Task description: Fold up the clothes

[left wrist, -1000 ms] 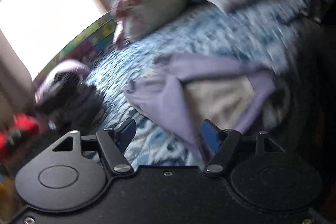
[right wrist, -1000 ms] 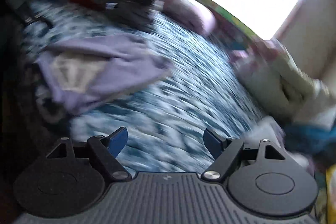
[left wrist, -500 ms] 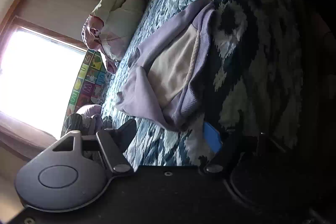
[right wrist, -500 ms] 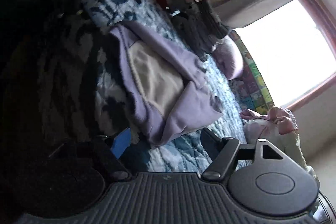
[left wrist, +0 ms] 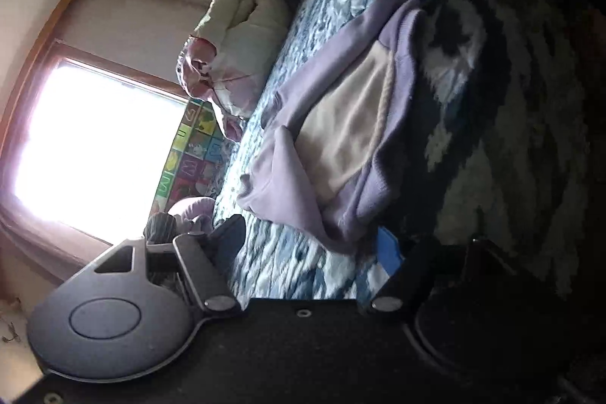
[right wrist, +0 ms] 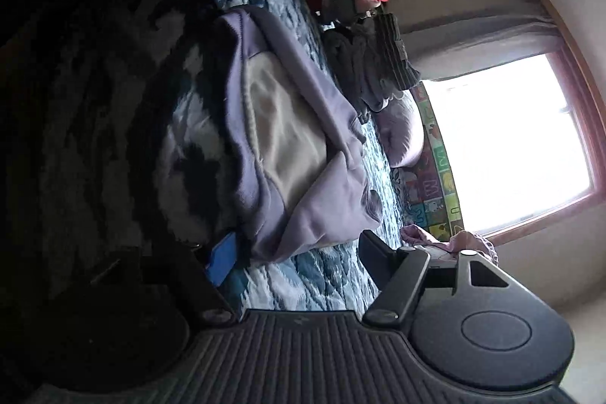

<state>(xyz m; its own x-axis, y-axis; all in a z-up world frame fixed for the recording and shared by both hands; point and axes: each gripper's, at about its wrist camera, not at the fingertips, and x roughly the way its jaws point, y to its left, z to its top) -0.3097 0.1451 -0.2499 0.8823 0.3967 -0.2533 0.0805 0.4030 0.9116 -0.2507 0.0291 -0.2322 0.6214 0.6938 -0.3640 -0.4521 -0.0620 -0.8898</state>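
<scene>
Now closing in on the purple sweater (left wrist: 341, 124), both sets of jaws empty.

Left gripper (left wrist: 308, 245) spread wide, right gripper (right wrist: 299, 248) narrowing around nothing, each just short of the sweater's near corners, bedspread (left wrist: 288, 271) between. Sweater rumpled on the bedspread, unfolded; next, probably pinching both corners, then lifting together.

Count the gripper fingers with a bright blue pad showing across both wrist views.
2. One blue-padded finger is on the open left gripper, beside the lilac sweatshirt; one is on the closing right gripper. The opposite fingers' pads face away, hidden.
</scene>
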